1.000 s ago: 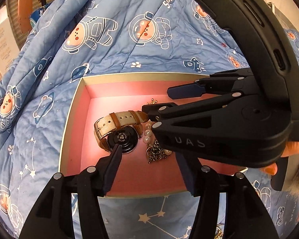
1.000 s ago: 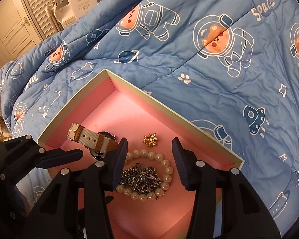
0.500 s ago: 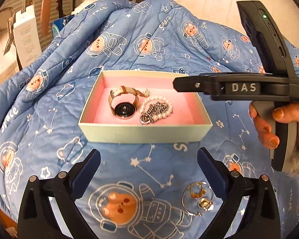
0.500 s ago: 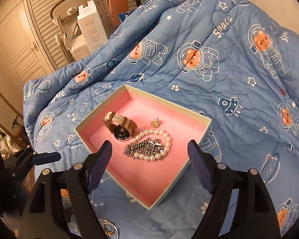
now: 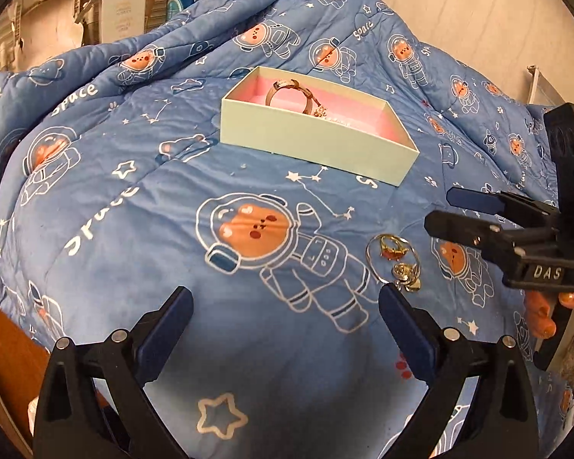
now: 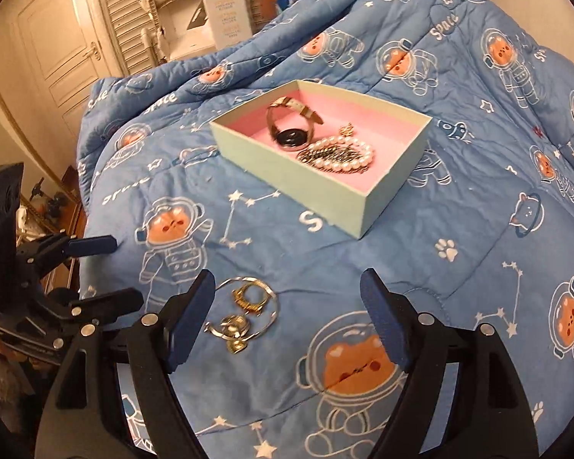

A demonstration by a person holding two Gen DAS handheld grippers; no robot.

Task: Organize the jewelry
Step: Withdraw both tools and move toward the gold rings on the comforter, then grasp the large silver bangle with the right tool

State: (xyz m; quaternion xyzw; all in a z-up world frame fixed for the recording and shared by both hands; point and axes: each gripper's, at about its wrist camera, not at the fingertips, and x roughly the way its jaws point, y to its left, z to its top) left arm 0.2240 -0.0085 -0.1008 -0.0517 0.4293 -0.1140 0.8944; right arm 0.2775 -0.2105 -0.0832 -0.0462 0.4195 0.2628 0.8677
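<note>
While the pale box (image 6: 327, 191) with the watch (image 6: 292, 130) and pearls (image 6: 348, 155) sits far off on the blue quilt (image 6: 459, 237), the loose rings (image 6: 245, 315) lie near, just left of the right hand-held gripper (image 6: 287, 321), whose jaws are spread and empty. Also spread and empty, the left hand-held gripper (image 5: 285, 329) has the rings (image 5: 396, 262) just beyond its right finger, so the right one looks nearer, and only open quilt lies between the rings and the box.

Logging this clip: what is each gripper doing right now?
Left gripper: open, holding nothing.
Right gripper: open, holding nothing.
</note>
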